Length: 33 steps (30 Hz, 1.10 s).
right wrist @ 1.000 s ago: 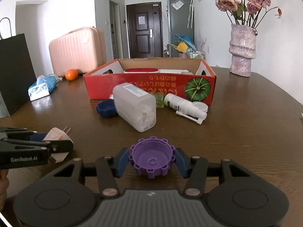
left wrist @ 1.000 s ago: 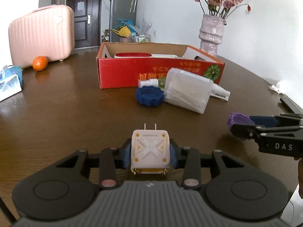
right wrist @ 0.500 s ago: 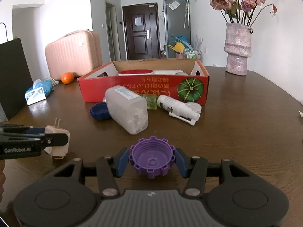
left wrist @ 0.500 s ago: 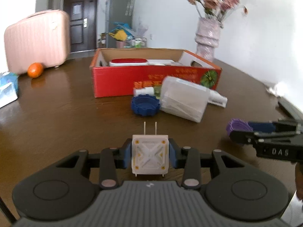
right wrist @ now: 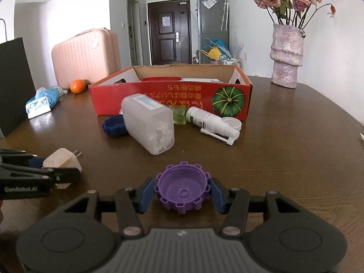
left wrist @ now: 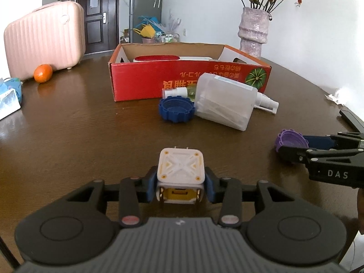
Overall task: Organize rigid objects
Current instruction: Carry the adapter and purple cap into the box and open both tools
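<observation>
My left gripper [left wrist: 180,187] is shut on a white plug adapter [left wrist: 180,170], prongs pointing forward, held just above the table; it also shows in the right wrist view [right wrist: 62,162]. My right gripper [right wrist: 182,192] is shut on a purple toothed cap [right wrist: 182,187], seen in the left wrist view [left wrist: 290,138] at the right. Ahead stands an open red cardboard box [left wrist: 188,77] [right wrist: 170,95]. In front of it lie a frosted plastic container [right wrist: 149,122], a blue toothed cap [left wrist: 177,109], a white spray bottle [right wrist: 211,122] and a small green bottle [right wrist: 179,117].
A pink suitcase [left wrist: 43,38], an orange [left wrist: 42,73] and a tissue pack [right wrist: 38,104] sit at the far left. A vase of flowers [right wrist: 286,54] stands at the back right. A black bag [right wrist: 12,86] is at the left edge. A white lid [right wrist: 232,122] lies by the box.
The left gripper has tilted the adapter forward, so its top face shows more and the prongs look shorter. Both grippers have moved slightly nearer the box, each keeping its hold.
</observation>
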Each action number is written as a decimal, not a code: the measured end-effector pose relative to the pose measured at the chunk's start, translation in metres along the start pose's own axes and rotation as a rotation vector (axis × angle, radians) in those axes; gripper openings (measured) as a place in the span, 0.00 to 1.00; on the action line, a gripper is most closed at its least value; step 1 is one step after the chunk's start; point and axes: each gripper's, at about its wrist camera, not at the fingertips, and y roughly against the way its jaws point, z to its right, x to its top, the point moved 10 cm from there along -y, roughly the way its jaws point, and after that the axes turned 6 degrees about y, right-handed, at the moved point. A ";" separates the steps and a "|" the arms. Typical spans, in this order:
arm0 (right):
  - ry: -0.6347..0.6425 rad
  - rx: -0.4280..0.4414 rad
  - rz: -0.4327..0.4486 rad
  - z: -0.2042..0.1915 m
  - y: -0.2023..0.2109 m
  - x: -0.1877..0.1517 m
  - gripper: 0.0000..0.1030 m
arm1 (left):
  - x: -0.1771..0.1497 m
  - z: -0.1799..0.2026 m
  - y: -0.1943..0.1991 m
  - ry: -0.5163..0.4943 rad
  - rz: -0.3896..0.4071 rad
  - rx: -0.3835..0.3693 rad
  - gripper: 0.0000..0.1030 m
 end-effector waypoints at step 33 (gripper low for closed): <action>0.072 0.127 -0.141 0.062 -0.147 0.194 0.51 | 0.220 0.001 -0.178 0.124 -0.192 0.022 0.38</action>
